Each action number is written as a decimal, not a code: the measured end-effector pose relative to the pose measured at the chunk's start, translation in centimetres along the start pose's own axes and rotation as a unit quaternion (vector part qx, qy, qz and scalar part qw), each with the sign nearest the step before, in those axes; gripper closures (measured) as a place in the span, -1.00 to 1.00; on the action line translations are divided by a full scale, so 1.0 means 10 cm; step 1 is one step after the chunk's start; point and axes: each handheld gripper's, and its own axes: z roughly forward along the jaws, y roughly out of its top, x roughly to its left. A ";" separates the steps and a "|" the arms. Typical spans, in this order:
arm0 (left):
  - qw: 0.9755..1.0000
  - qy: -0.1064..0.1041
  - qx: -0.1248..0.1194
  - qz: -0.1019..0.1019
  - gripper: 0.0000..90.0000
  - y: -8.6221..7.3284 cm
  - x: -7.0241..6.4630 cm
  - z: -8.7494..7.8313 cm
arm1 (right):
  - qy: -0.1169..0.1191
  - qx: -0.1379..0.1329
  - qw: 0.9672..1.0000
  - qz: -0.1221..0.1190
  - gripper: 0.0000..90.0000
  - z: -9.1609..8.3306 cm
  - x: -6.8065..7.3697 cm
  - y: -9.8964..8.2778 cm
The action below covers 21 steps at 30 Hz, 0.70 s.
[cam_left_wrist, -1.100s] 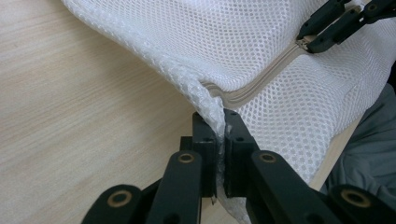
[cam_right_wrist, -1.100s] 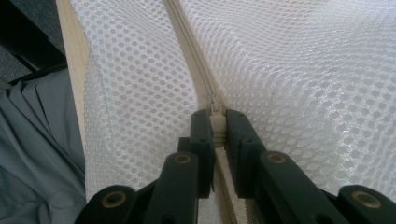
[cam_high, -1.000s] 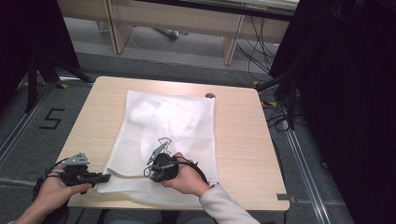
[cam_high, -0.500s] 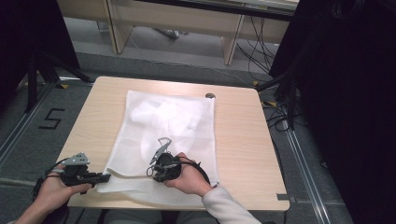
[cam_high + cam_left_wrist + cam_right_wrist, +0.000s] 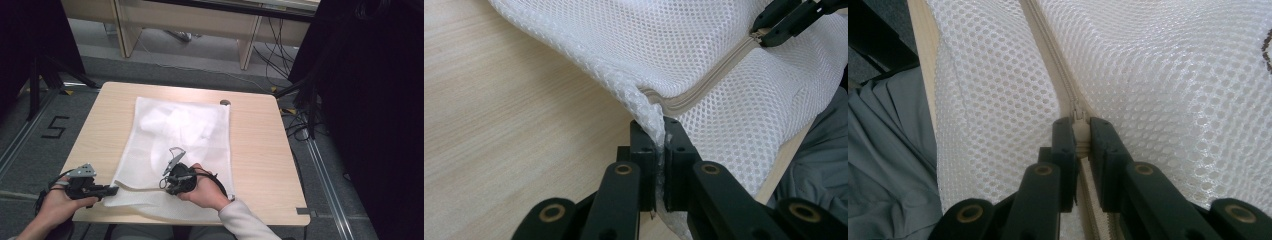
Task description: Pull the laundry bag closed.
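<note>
the white mesh laundry bag (image 5: 175, 150) lies flat on the middle of the desk (image 5: 260, 145), its lower edge reaching the near edge. the left gripper (image 5: 660, 137), at the near left corner of the desk, has its jaws closed on the bag's corner where the zipper (image 5: 704, 85) ends. the right gripper (image 5: 1080, 131), by the near edge, has its jaws clamped on the zipper pull (image 5: 1078, 117). the zipper runs between the two grippers.
</note>
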 end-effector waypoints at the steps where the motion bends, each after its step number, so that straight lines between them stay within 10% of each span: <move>1: 1.000 0.000 0.000 0.000 0.89 0.00 0.00 0.00 | -0.003 0.005 1.000 0.003 0.83 -0.01 0.01 0.00; 21: 1.000 0.003 -0.004 0.002 0.89 -0.01 0.00 0.01 | -0.007 0.005 1.000 0.016 0.83 -0.11 -0.02 -0.11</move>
